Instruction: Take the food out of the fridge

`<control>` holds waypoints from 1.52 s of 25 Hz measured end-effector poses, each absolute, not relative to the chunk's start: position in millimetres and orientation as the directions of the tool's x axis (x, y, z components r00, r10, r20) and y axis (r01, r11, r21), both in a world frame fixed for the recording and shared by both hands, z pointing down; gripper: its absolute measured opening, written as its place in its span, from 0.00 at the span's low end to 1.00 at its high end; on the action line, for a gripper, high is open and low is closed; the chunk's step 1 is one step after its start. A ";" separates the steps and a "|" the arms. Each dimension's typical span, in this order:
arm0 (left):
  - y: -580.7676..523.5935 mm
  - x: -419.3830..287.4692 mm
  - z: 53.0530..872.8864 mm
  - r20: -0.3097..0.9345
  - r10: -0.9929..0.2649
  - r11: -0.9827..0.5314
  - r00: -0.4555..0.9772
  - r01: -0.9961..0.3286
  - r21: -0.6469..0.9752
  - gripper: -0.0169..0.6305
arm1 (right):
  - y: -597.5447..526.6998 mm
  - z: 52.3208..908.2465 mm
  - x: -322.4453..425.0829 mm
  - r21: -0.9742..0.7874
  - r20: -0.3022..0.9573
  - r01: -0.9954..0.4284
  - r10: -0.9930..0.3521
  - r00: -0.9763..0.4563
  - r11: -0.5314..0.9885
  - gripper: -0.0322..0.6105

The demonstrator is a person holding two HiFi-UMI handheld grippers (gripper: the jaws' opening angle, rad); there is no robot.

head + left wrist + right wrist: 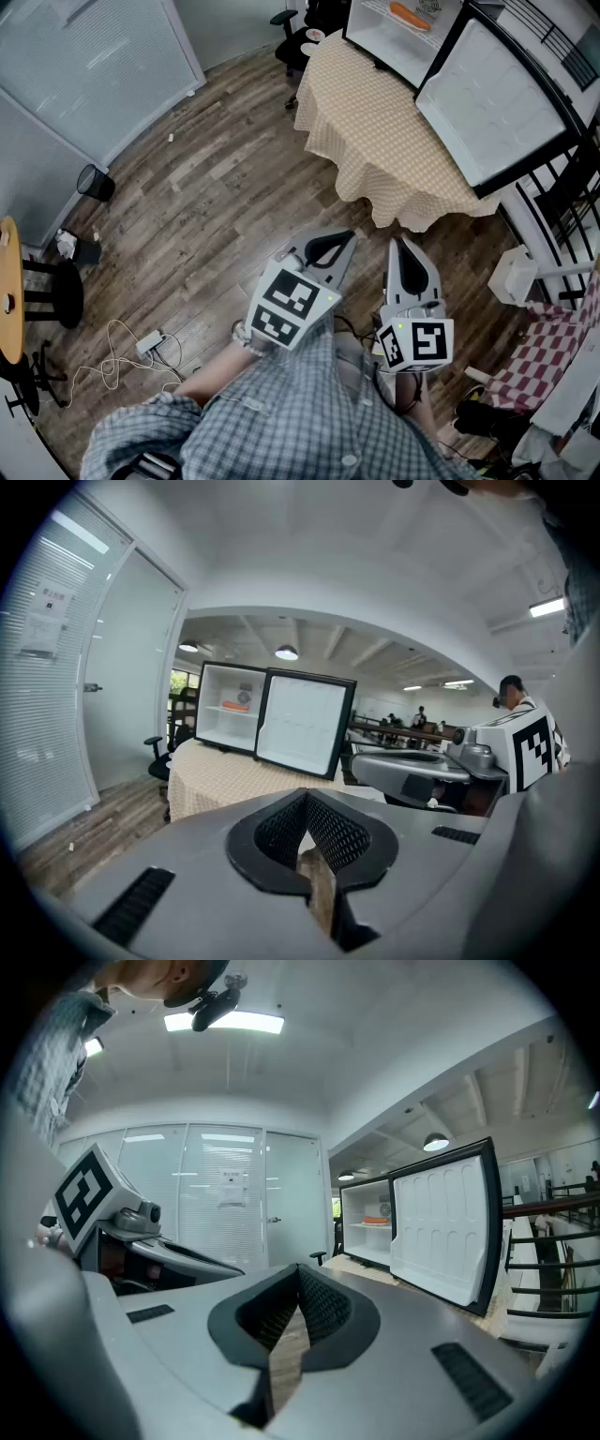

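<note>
Open fridge (pixel 398 45) on table (pixel 394 141), orange food (pixel 410 14) on its shelf

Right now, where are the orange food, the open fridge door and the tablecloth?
orange food (pixel 410 15), head view, middle of its top side.
fridge door (pixel 492 103), head view, its white inner lining.
tablecloth (pixel 394 131), head view, bare top of the cloth.

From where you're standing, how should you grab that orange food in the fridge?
Pinch the orange food across its thin middle, coming straight in through the open front of the fridge. It lies flat and long on a shelf, and the door is swung wide. The left gripper and right gripper are shut, so open one first.
</note>
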State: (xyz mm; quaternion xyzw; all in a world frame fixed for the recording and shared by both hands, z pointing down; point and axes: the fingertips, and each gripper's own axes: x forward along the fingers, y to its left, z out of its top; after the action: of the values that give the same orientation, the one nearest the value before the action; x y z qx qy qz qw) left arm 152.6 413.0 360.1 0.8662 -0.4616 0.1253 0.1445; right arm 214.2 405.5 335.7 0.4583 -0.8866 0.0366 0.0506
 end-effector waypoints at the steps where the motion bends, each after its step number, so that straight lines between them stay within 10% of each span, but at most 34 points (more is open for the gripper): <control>1: 412.7 151.6 360.0 0.350 -0.764 -0.532 0.542 -0.836 0.135 0.03 | 405.2 334.4 212.5 -0.014 0.121 -0.814 -0.807 -0.578 0.581 0.06; 38: 412.2 18.4 366.9 0.334 -0.795 -0.490 0.507 -0.861 0.139 0.03 | 401.0 341.5 97.7 0.016 0.137 -0.827 -0.821 -0.555 0.562 0.06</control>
State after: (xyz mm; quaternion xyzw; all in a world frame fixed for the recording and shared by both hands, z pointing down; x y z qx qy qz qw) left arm 18.4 412.2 366.9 0.8557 -0.4836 0.1132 0.1450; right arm 97.7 401.0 341.5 0.4675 -0.8813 0.0253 0.0644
